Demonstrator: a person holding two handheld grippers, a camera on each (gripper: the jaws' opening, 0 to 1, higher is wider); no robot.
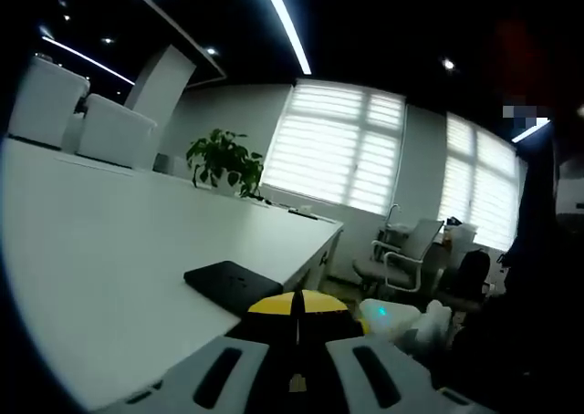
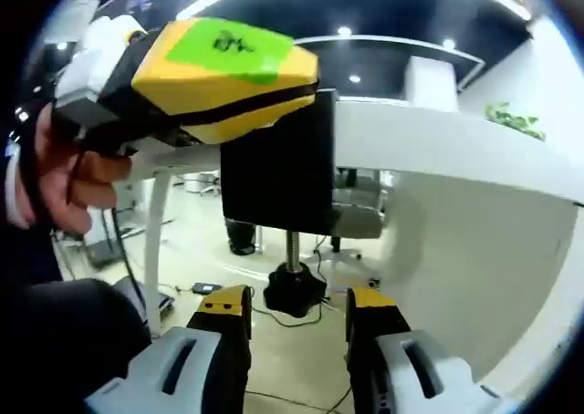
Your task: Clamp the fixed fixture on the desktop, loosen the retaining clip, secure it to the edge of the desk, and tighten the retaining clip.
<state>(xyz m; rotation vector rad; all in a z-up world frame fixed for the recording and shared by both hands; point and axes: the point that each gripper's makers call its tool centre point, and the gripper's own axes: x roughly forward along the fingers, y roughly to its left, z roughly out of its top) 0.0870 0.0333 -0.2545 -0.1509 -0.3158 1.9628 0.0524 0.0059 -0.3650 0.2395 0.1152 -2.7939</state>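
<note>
Left gripper view
Desk [image 1: 137,250]: white, fills the left and middle of the frame.
Clamp [image 1: 233,284]: a flat black plate lying on the desk edge, low in the middle.
Left gripper [image 1: 297,364]: at the bottom middle; its yellow and black tips sit close together at the clamp. I cannot tell if they squeeze it.
Plant [image 1: 224,159]: green leaves, past the far side of the desk, middle of the frame.
Chairs [image 1: 78,113]: two white backs, upper left.
Windows [image 1: 338,145]: bright with blinds, middle and right.
Office chair [image 1: 401,254]: grey, on the floor at the right.

Right gripper view
Right gripper [image 2: 297,327]: at the bottom; its two yellow-tipped jaws stand apart with nothing between them.
Clamp [image 2: 278,172]: black, hanging over the desk [image 2: 438,140] edge, middle of the frame.
Knob [image 2: 294,291]: round and black, on a screw under the clamp, just above the jaws.
Left gripper [image 2: 219,67]: yellow with a green patch, upper left, touching the top of the clamp.
Hand [image 2: 68,172]: holds the left gripper, at the left edge.
Floor [image 2: 292,368]: pale, with cables, low in the frame.
</note>
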